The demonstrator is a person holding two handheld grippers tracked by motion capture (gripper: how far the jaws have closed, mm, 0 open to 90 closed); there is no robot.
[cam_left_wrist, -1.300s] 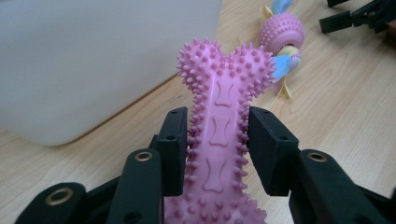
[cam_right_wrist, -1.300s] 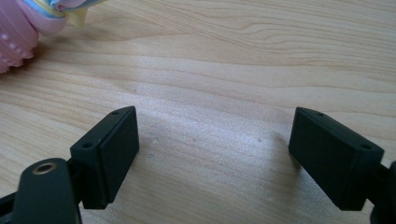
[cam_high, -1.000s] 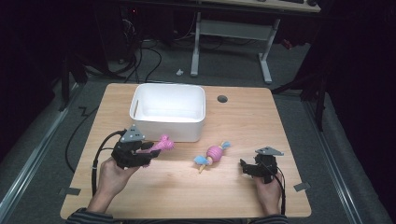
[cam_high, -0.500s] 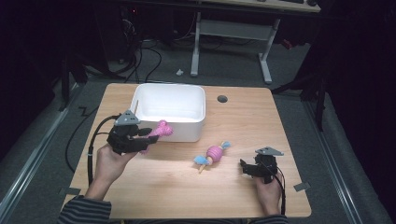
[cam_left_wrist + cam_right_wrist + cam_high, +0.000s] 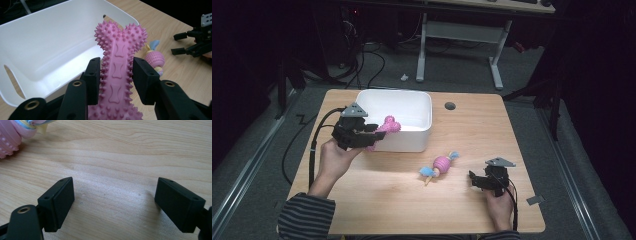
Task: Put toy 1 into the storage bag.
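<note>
My left gripper [image 5: 371, 131] [image 5: 116, 82] is shut on a pink spiky bone toy [image 5: 384, 128] [image 5: 117, 62]. It holds the toy in the air at the front left rim of the white bin [image 5: 412, 102] [image 5: 50, 40]. A pink ball toy with blue and yellow ends [image 5: 440, 165] [image 5: 153, 58] [image 5: 10, 132] lies on the table in front of the bin. My right gripper [image 5: 477, 180] [image 5: 115, 202] rests on the table to the right of that toy, jaws wide apart with bare wood between them.
The wooden table [image 5: 472, 135] has a round cable hole [image 5: 450, 106] behind the bin's right end. A desk frame [image 5: 462, 35] and cables lie on the dark floor beyond the table.
My left gripper has lifted the pink bone toy off the table and carried it back toward the bin. The right gripper and the ball toy have stayed put.
</note>
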